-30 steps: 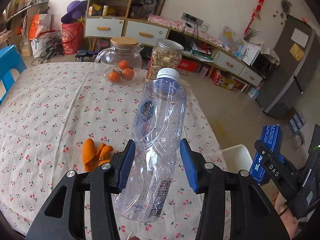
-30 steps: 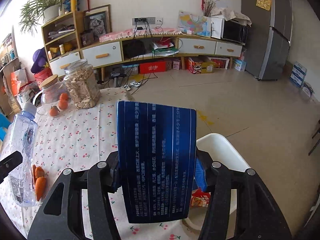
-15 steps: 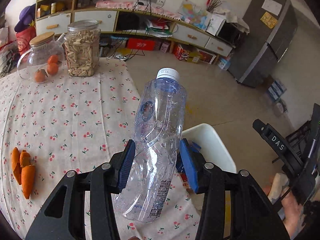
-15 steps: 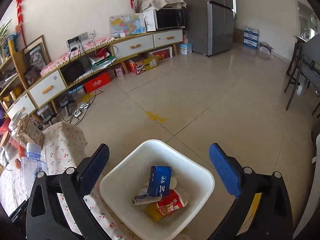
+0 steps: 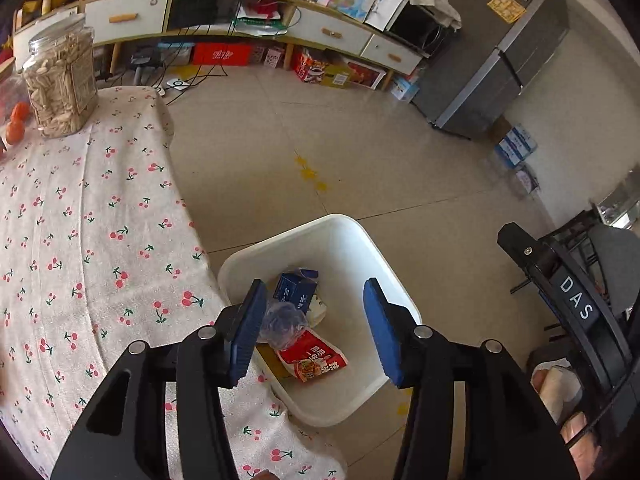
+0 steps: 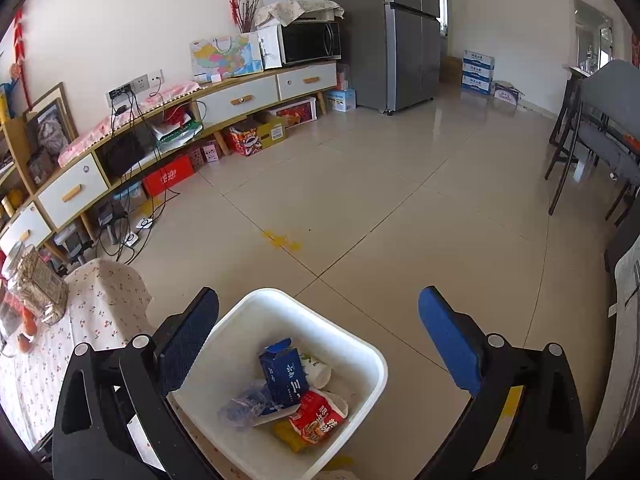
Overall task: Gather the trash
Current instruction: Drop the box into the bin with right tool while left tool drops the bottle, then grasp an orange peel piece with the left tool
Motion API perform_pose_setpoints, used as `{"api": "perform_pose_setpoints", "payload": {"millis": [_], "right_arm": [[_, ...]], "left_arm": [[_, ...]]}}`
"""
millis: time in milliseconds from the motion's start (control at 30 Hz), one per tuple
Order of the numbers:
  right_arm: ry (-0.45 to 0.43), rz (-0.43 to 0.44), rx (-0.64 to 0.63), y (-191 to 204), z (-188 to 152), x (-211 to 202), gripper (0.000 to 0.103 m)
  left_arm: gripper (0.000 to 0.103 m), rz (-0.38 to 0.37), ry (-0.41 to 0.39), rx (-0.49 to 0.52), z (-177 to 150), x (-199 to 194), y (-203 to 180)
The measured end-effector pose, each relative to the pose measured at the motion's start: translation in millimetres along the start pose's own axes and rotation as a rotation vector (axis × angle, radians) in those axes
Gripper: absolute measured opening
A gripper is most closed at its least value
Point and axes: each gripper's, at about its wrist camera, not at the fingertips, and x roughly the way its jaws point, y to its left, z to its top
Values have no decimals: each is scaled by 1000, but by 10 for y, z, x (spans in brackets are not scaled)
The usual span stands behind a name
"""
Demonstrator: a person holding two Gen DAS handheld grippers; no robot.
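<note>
Two claws, both spread wide and empty: left gripper (image 5: 314,330), right gripper (image 6: 318,344), over one white bin (image 6: 356,344) beside the table (image 5: 80,240). Bin count: one clear bottle (image 6: 246,406), one blue carton (image 6: 282,372), one red packet (image 6: 320,420). Risk: lowering could knock the bin's rim, tipping trash out.

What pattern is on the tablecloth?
Small red cherries with green stems on a cream tablecloth, clearest in the left wrist view.
</note>
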Motion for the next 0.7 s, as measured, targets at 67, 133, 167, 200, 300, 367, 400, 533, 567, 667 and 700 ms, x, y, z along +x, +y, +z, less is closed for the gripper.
{"api": "perform_pose_setpoints", "payload": {"millis": [67, 133, 167, 200, 300, 367, 400, 533, 567, 667, 700], "right_arm": [[-9, 5, -10, 29, -8, -34, 96], [-23, 18, -24, 89, -26, -92, 96], [-31, 26, -35, 134, -32, -123, 96], [-38, 34, -50, 179, -52, -154, 96], [-52, 60, -107, 361, -134, -233, 96], [-51, 84, -151, 505, -198, -277, 96], [-48, 96, -172, 577, -238, -293, 96], [-39, 142, -247, 852, -376, -384, 96], [-39, 154, -265, 926, -404, -412, 96], [-37, 187, -311, 1131, -505, -492, 96], [-32, 198, -324, 1191, -536, -509, 96]], "left_arm": [[67, 57, -29, 20, -9, -83, 30], [68, 139, -54, 27, -13, -179, 107], [69, 187, -73, 29, -25, -236, 155], [71, 233, -96, 34, -37, -305, 204], [75, 370, -170, 63, -84, -504, 342], [75, 425, -195, 63, -110, -610, 469], [76, 441, -201, 56, -137, -663, 544], [76, 498, -207, 23, -214, -824, 835], [76, 511, -206, 13, -217, -842, 905], [76, 540, -195, -20, -271, -926, 1120], [76, 550, -193, -31, -290, -943, 1183]]}}
